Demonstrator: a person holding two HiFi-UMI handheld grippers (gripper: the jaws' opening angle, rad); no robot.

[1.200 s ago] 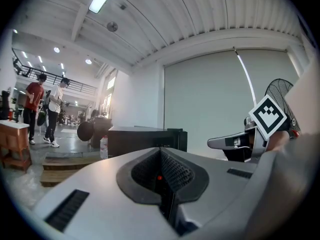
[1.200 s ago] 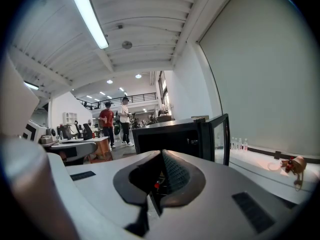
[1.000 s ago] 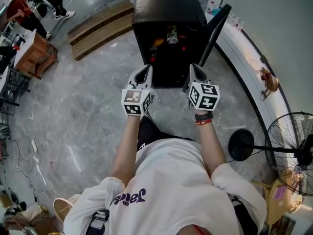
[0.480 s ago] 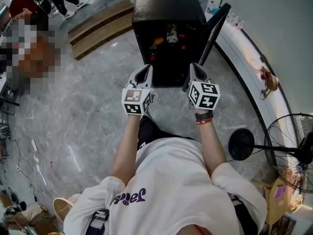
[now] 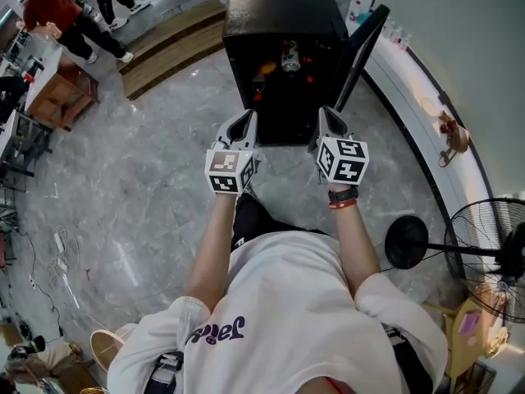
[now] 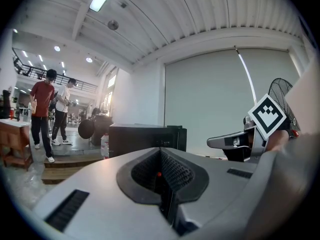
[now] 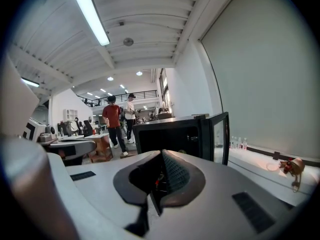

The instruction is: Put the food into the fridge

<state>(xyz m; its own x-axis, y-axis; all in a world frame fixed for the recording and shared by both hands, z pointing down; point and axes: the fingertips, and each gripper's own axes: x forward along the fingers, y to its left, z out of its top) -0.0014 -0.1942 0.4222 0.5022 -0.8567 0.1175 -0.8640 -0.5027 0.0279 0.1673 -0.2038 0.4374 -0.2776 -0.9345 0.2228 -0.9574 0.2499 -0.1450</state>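
1. While a person in a white T-shirt (image 5: 287,318) stands on the grey marble floor (image 5: 139,195), the left gripper (image 5: 244,120) is held out in front, its jaws pressed together with nothing between them.
2. Just beside it, the right gripper (image 5: 327,117) is likewise closed tight and empty.
3. Ahead of both stands a small black fridge (image 5: 279,11), its door (image 5: 361,48) swung open on the right. Neither gripper touches it.
4. Food already sits inside: a pale can or bottle (image 5: 288,57) upright on a shelf, an orange item (image 5: 264,69) to its left, and small red things (image 5: 308,79) nearby. All are too small to identify further.
5. Judging by its look, the can or bottle is rigid, fairly light and smooth-sided, so it could slip. A grip across its middle would suit it. The orange item may be softer and need a gentler squeeze.
6. At far left, 2 people (image 5: 57,15) stand near a wooden desk (image 5: 61,93).
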